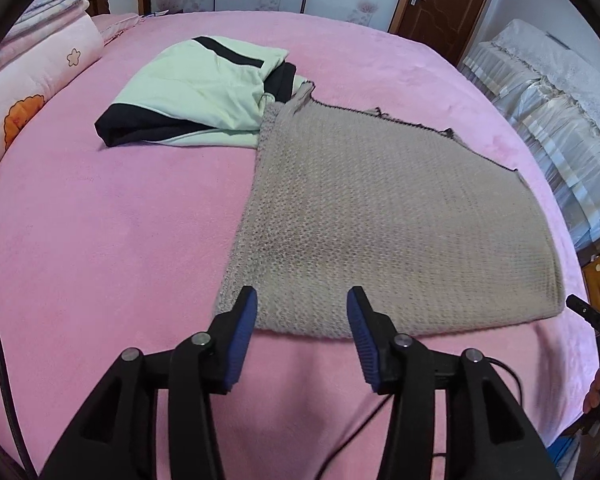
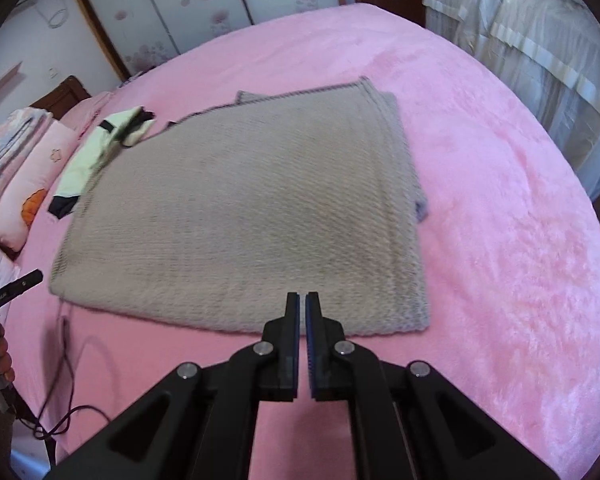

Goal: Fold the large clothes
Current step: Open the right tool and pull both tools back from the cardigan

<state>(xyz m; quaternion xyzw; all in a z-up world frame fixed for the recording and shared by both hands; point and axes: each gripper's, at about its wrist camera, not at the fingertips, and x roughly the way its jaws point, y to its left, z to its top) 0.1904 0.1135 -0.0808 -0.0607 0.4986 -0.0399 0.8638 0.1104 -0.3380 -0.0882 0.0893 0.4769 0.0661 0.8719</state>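
Knitted beige garment (image 1: 380,216) folded on pink bed (image 1: 100,240), left hand-held gripper (image 1: 302,300) spread, right hand-held gripper (image 2: 302,300) pressed together, empty.

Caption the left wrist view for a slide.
Open left gripper above the near edge of a folded grey knit on a pink bed.

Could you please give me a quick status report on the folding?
Left hand-held gripper open, right hand-held gripper shut, both empty. Grey knit garment folded flat on bed. Green-and-black garment touches its far corner.
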